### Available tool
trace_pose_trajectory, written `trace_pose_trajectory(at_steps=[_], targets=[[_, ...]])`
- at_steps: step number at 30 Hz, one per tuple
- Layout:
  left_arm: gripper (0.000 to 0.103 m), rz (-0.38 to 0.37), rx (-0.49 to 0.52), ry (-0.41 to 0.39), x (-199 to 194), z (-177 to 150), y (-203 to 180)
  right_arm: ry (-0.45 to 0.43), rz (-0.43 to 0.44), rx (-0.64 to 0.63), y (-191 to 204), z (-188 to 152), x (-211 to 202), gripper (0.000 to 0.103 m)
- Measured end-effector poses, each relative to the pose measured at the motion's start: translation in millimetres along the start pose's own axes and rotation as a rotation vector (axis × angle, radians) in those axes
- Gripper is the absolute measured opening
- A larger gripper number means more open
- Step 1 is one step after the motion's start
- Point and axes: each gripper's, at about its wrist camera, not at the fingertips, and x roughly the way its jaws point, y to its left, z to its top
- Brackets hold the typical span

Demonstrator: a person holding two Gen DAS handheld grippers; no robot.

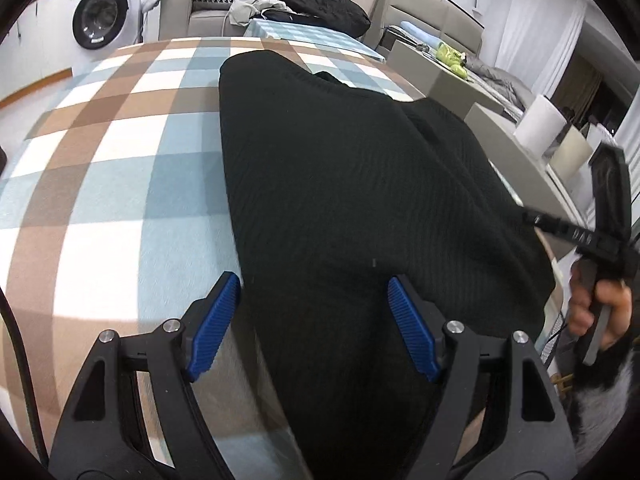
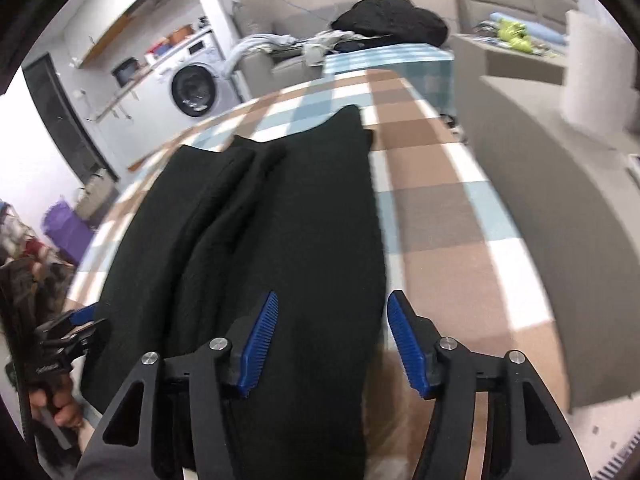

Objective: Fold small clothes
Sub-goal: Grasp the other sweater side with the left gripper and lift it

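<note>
A black knit garment lies lengthwise on the checked cloth of the table. It also shows in the right wrist view, with a fold ridge along its left part. My left gripper is open over the garment's near left edge. One blue pad is over the cloth, the other over the garment. My right gripper is open over the garment's near right edge. It holds nothing. The right gripper shows in the left wrist view at the far right.
A washing machine stands at the back left. A sofa carries a black bundle and loose clothes. A grey counter runs along the table's right side, with a paper roll on it.
</note>
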Motion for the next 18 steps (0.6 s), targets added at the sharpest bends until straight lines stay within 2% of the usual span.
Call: trace_pose_trajectory(at_steps=[1,2,3,4,8,13,18], targets=[[0.052,-0.003,-0.008,-0.002,2.0,3.0,0.7,0.015,0.001,-0.01,2.6,1.5,5.7,0.05],[0.044,0.0,-0.016,-0.006,3.5,5.7,0.7,0.02,-0.001,-0.026,5.3,1.5,7.8,0.042],[0.03,-0.001,-0.016,-0.011,3.4,6.6,1.1,0.026,-0.007,-0.046,9.2,2.2,11.1,0.036],[0.022,0.003,-0.009,-0.019,2.1,7.4,0.7,0.031,-0.014,-0.057,12.0,2.8,13.4,0.035],[0.015,0.025,0.007,-0.051,-6.3,3.8,3.9,0.037,-0.046,-0.077,19.8,2.6,20.4,0.029],[0.015,0.057,-0.003,-0.069,-20.6,-2.8,18.7,0.051,-0.018,-0.101,36.6,0.2,24.4,0.028],[0.015,0.127,-0.019,-0.078,-39.4,-12.0,44.2,0.069,0.051,-0.145,70.6,-5.1,30.1,0.028]])
